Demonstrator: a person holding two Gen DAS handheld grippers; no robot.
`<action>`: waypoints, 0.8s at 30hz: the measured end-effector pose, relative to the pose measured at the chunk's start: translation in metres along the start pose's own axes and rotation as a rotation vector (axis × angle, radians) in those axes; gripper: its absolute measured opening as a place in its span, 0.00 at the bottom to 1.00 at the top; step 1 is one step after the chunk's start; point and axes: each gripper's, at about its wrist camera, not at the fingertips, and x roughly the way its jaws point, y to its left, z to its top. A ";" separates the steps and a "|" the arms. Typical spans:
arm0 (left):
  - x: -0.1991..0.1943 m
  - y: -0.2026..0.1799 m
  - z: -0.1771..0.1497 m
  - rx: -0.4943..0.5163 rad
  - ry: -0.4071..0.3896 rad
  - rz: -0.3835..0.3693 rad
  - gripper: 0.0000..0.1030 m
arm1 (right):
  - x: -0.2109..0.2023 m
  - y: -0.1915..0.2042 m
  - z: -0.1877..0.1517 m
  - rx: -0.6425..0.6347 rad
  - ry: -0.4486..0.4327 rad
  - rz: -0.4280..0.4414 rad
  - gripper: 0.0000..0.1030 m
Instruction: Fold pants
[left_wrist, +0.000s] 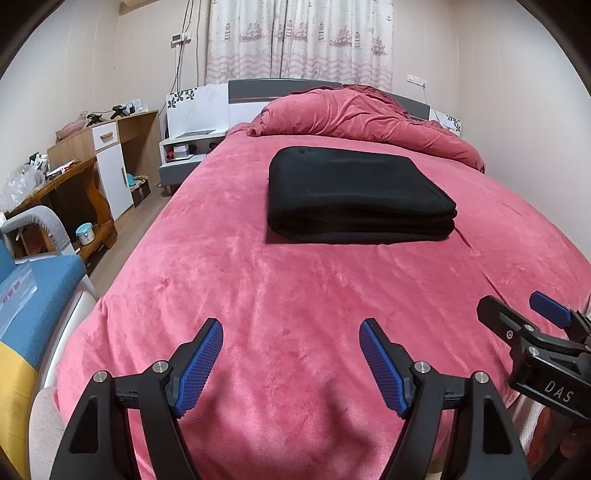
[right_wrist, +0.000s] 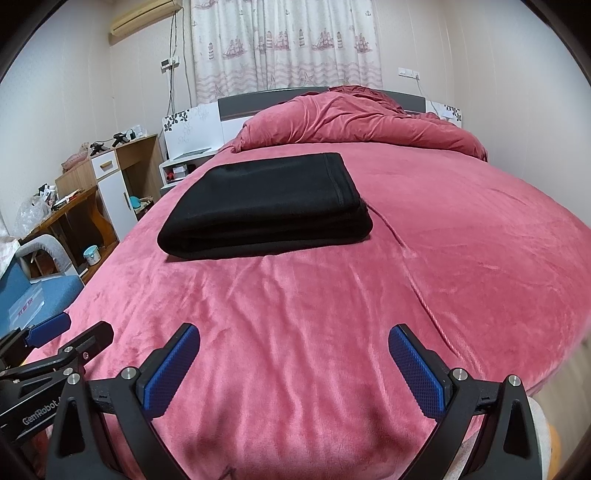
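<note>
One pair of black pants (left_wrist: 360, 195) lies folded into a flat, layered rectangle on the pink bed (left_wrist: 280, 295), well ahead of both hand-held grippers. Left hand-held gripper (left_wrist: 291, 363) and right hand-held gripper (right_wrist: 293, 369): jaws spread, holding nothing.

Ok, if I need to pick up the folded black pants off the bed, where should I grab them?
Probably the stacked fold edge of the black pants facing you, approached low and straight ahead over the pink bedspread. All layers meet there, so one pinch may catch them together.
</note>
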 end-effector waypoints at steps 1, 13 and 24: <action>0.001 0.000 0.000 -0.002 0.003 -0.002 0.76 | 0.001 0.000 0.000 0.001 0.002 0.002 1.00; 0.005 0.000 -0.002 -0.005 0.021 -0.012 0.76 | 0.004 -0.002 -0.001 0.005 0.014 0.003 1.00; 0.003 -0.004 -0.004 0.028 0.000 0.016 0.76 | 0.006 -0.001 -0.002 0.007 0.024 0.000 1.00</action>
